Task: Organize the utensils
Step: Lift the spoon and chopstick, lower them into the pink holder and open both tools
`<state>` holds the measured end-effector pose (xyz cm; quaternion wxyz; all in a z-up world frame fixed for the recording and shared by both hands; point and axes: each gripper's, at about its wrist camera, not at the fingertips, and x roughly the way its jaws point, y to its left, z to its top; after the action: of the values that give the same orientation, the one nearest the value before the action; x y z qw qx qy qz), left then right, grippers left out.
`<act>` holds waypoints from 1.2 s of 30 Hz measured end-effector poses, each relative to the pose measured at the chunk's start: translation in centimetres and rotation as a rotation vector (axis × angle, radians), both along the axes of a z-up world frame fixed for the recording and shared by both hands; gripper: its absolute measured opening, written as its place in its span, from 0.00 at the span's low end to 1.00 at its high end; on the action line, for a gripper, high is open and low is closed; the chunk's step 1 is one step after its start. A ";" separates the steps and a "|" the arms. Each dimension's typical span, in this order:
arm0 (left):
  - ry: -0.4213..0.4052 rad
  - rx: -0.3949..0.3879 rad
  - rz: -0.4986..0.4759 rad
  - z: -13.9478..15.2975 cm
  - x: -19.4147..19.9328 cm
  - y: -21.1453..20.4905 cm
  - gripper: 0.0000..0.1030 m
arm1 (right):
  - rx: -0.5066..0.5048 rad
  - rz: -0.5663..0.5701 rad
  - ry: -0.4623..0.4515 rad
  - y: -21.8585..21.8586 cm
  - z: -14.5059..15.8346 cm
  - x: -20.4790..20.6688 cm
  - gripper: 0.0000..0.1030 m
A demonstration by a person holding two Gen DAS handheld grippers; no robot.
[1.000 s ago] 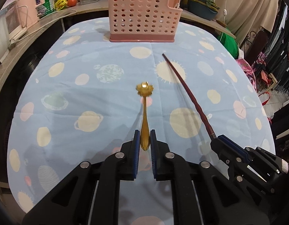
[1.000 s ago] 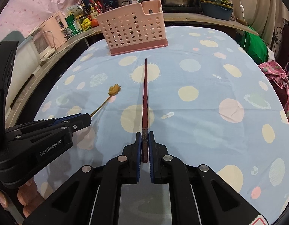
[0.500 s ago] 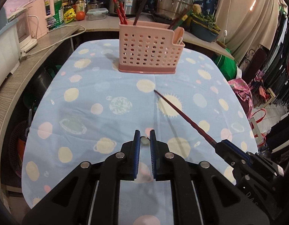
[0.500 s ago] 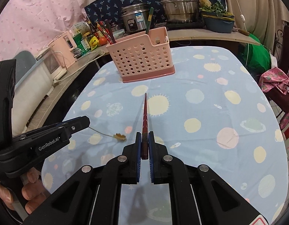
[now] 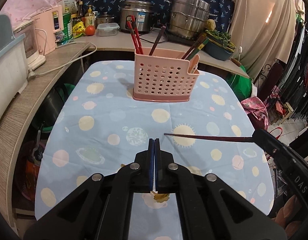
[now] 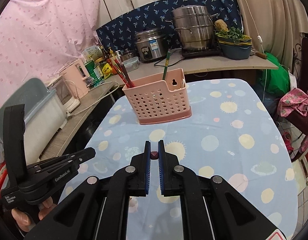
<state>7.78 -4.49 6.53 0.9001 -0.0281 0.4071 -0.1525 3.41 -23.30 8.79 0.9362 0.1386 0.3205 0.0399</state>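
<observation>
Up close, the left gripper (image 5: 154, 140) has its blue-padded jaws pressed nearly together on a gold spoon (image 5: 161, 197), of which only the flower-shaped end shows, poking out beneath the jaws over the cloth (image 5: 118, 120). The part between the pads is hidden, so the grip itself can only be inferred from that end hanging there.

The right gripper (image 6: 154, 143) holds a dark red chopstick (image 6: 154, 155) between its pads; in its own view the stick is seen end-on, a small square tip between the jaws. From the left wrist view the same chopstick (image 5: 208, 137) runs almost level above the cloth, its thin tip pointing left and ending just right of the left gripper's fingertips, its thick end in the right gripper (image 5: 259, 135) at the frame's right edge. In the right wrist view the left gripper (image 6: 92, 151) sits low on the left, a hand (image 6: 24, 218) visible under it.

Farther on, a pink perforated basket (image 5: 162, 78) stands upright on the cloth near the table's far end (it has a taller main bin and a lower side pocket at its right). Red and dark chopsticks (image 5: 135, 36) lean out of the main bin, and something pale stands in the pocket.

Behind the table, a counter (image 5: 106, 44) carries a steel cooker (image 5: 137, 16) and a stacked steamer (image 5: 189, 16).
</observation>
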 end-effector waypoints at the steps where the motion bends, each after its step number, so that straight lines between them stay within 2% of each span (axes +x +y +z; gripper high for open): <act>1: -0.006 0.002 0.000 0.2 0.0 0.0 0.00 | -0.002 -0.001 -0.003 -0.1 0.1 0.1 0.07; 4: -0.001 -0.006 0.004 0.0 0.3 0.5 0.00 | -0.002 -0.009 0.003 -0.2 -0.2 0.1 0.07; 7: 0.053 -0.032 0.025 -2.0 0.9 1.6 0.01 | 0.010 -0.013 0.023 -0.4 -1.0 -0.2 0.07; 8: 0.072 -0.033 0.030 -2.8 1.1 1.9 0.04 | 0.014 -0.014 0.031 -0.4 -1.4 -0.3 0.07; 12: 0.163 -0.018 0.074 -7.0 1.7 2.9 0.28 | 0.020 -0.011 0.068 -0.3 -2.9 -0.6 0.07; 18: 0.229 -0.021 0.091 -11.0 2.1 2.6 0.36 | 0.023 -0.004 0.113 0.2 -4.6 -0.7 0.07; 25: 0.248 -0.004 0.100 -13.3 3.8 1.4 0.35 | 0.009 -0.006 0.109 0.3 -4.4 -0.3 0.07; 28: 0.228 0.020 0.095 -13.3 4.3 0.9 0.35 | 0.009 -0.006 0.108 0.2 -4.2 -0.1 0.07; 29: 0.226 0.024 0.091 -13.3 4.5 0.8 0.32 | 0.009 -0.007 0.108 0.2 -4.0 0.0 0.07; 30: 0.227 0.025 0.084 -13.3 4.5 0.7 0.22 | 0.009 -0.008 0.109 0.1 -3.9 0.0 0.07; 32: 0.236 0.030 0.065 -13.3 4.5 0.5 0.09 | 0.009 -0.009 0.107 0.1 -3.4 0.0 0.07; 36: 0.240 0.031 0.055 -13.2 4.0 0.5 0.02 | 0.007 -0.008 0.088 0.1 -2.4 -0.2 0.07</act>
<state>11.74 -4.00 -6.65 0.8490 -0.0432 0.5134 -0.1171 3.22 -23.23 6.44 0.9209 0.1446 0.3608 0.0311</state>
